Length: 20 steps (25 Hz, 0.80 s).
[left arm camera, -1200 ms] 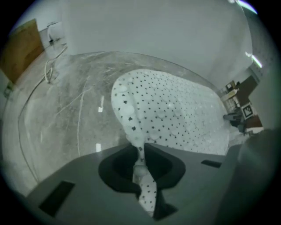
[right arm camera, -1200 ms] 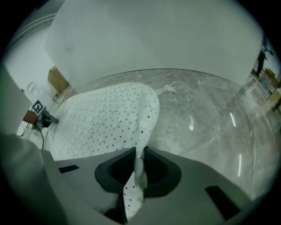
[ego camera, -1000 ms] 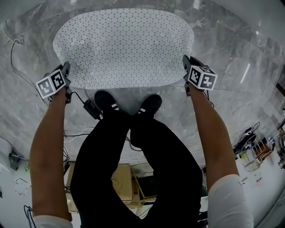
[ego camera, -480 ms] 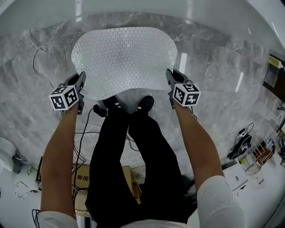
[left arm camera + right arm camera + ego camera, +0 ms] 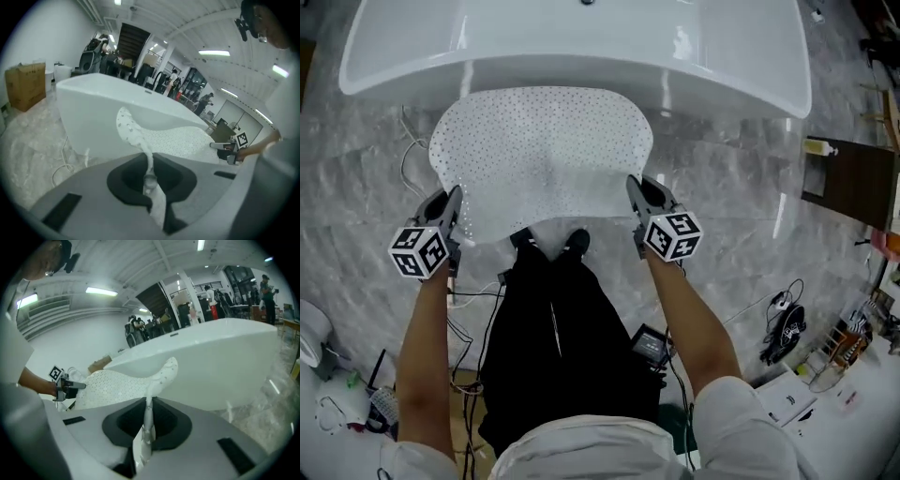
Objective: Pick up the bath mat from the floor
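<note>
In the head view, the white dotted bath mat (image 5: pixel 542 159) is in the upper middle, just below the bathtub (image 5: pixel 581 47). The left gripper (image 5: pixel 452 199) and right gripper (image 5: pixel 635 187) pinch its near corners.

In the left gripper view, the jaws squeeze the mat's edge at the bottom middle.

The right gripper view shows the same.

The bath mat (image 5: pixel 544 150) has risen off the floor, its near edge lifted by the left gripper (image 5: pixel 453 199) and right gripper (image 5: pixel 634 186), now closer together; a bathtub (image 5: pixel 581 47) has come into view
</note>
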### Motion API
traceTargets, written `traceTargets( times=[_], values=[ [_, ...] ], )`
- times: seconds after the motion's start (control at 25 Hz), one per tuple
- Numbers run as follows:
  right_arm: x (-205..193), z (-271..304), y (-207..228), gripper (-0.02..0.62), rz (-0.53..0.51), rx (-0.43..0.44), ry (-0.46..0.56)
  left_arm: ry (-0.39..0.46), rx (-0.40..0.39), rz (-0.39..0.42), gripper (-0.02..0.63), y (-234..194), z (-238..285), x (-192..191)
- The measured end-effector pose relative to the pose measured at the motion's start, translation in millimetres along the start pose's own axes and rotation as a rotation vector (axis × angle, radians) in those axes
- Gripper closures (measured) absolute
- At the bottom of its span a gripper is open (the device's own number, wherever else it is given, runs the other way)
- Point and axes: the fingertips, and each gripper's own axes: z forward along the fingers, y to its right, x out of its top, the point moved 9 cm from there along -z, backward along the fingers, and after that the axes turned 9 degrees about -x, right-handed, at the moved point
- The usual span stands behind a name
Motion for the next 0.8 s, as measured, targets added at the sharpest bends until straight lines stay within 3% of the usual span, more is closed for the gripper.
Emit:
traceTargets(
  times=[0.2,0.36,0.6,0.8],
  values=[
    [116.2,-109.6,-13.9,0.546,-0.043,0.035,0.244,0.195,0.012,0.194,0.572,98.5,-85.7,104.8],
    [186.4,-215.7,-31.2,0.546,-0.092,0.042,0.383,0.318,-0.018,0.268,0.572,184.2,-150.3,163.1],
    [265.6,-342.2,-62.0,0.546,-0.126,0.054,0.614,0.497,-0.091,0.418,0.572,289.2,-243.7,234.7],
    [306.2,-421.1,-86.8,0.546,-0.122,0.065,0.783,0.646,-0.134,0.545,0.571,354.9,-311.7,271.7]
  ],
)
